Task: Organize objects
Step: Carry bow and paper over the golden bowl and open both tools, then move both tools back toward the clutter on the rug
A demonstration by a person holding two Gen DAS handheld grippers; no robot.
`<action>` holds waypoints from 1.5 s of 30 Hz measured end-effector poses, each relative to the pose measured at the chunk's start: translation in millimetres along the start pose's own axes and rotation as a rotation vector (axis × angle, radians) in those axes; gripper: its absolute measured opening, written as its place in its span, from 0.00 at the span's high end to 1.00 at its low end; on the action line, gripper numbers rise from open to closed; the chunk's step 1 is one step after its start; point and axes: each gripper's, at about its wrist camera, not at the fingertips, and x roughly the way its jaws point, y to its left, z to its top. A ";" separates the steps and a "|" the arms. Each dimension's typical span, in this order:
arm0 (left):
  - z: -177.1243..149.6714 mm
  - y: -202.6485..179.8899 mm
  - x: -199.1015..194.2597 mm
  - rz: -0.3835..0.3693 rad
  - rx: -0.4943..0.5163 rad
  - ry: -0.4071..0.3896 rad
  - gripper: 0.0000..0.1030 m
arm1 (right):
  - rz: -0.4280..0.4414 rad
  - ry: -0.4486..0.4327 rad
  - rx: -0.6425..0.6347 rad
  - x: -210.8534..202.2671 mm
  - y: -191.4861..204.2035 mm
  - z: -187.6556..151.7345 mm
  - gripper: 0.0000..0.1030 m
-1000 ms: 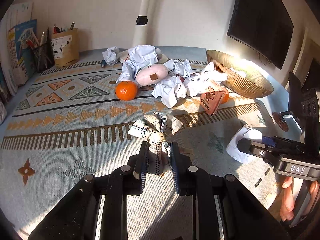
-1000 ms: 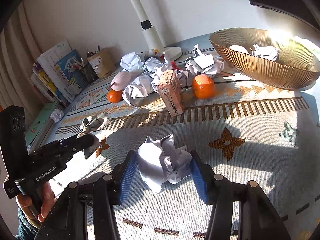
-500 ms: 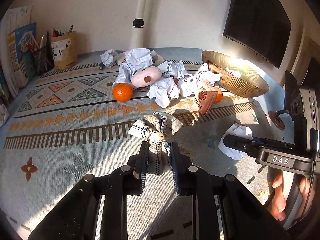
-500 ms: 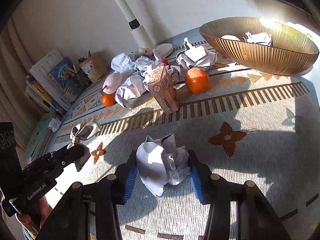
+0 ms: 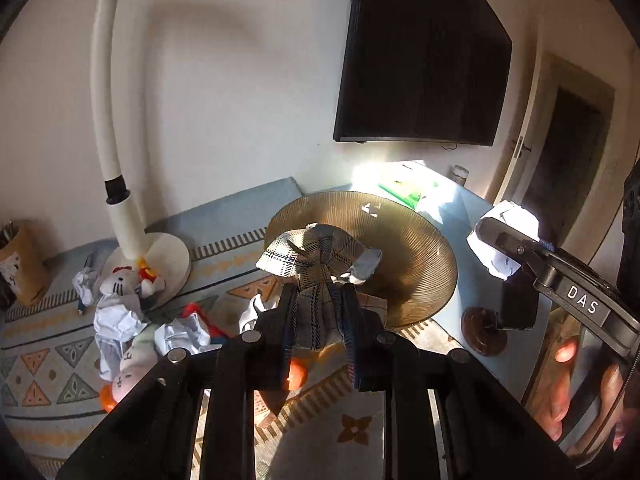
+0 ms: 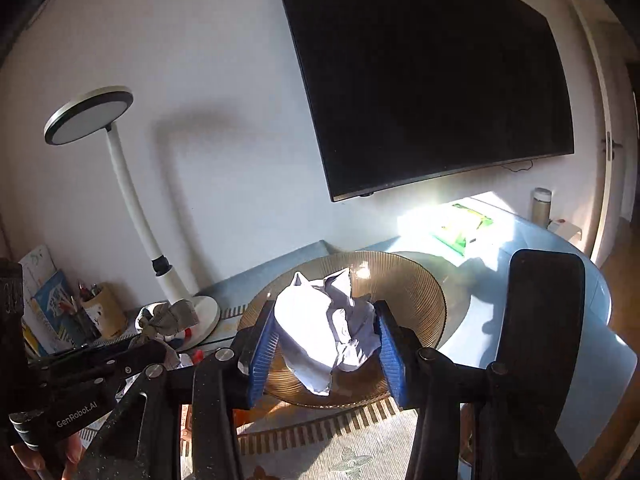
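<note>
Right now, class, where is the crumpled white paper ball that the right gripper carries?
In the right wrist view the paper ball sits centre frame, clamped in the right gripper, raised in front of the ribbed golden bowl.

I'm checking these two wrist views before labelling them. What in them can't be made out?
- Left wrist view: the orange is mostly hidden behind the left gripper and its plaid cloth.
- Left wrist view: the pink plush toy is half covered by crumpled paper.
- Right wrist view: the bowl inside is blocked by the paper ball in the right gripper.
- Right wrist view: book titles at the left edge are too small.
</note>
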 end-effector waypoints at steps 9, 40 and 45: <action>24.9 -26.1 81.2 0.019 0.030 0.018 0.43 | -0.028 0.182 0.065 78.3 -28.4 5.8 0.49; -172.2 191.4 -101.6 0.473 -0.372 -0.143 0.01 | 0.419 0.104 -0.225 41.0 159.6 -144.0 0.19; -180.7 198.5 -101.0 0.495 -0.422 -0.139 0.01 | 0.348 0.173 -0.212 61.2 155.1 -144.7 0.19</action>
